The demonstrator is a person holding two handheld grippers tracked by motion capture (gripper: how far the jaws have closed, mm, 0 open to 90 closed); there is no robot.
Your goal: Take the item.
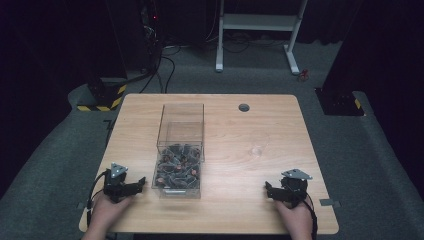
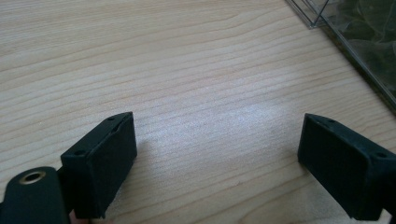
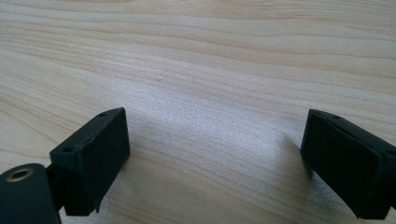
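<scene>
At the near edge of the desk point(image 1: 235, 125) we hold both grippers low, hands just over the rim. Our left gripper point(image 1: 131, 188) has its jaws spread wide with nothing between them, bare wood showing through the gap in the left gripper view point(image 2: 217, 154). Our right gripper point(image 1: 272, 192) is the same: jaws wide, holding nothing, only grain beneath point(image 3: 215, 154).

Just beside the left gripper, on its right, stands the clear box point(image 1: 180, 150); its wall cuts the top right corner of the left gripper view point(image 2: 359, 42). The near end holds a pile of dark and reddish bits point(image 1: 177, 170); what they are we cannot tell. The far end looks bare.

We judge the risks to lie at that box. Its walls are clear and thin, easy to misjudge, so a left jaw swinging in could clip the near corner and shove the box. It looks light, and a push from one side could slide it. Small pieces may slip from wide jaws and scatter.

For room, the right half of the desk is open wood up to a small round hole point(image 1: 244, 107) near the far edge. Left of the box the strip is narrow before the desk ends.
</scene>
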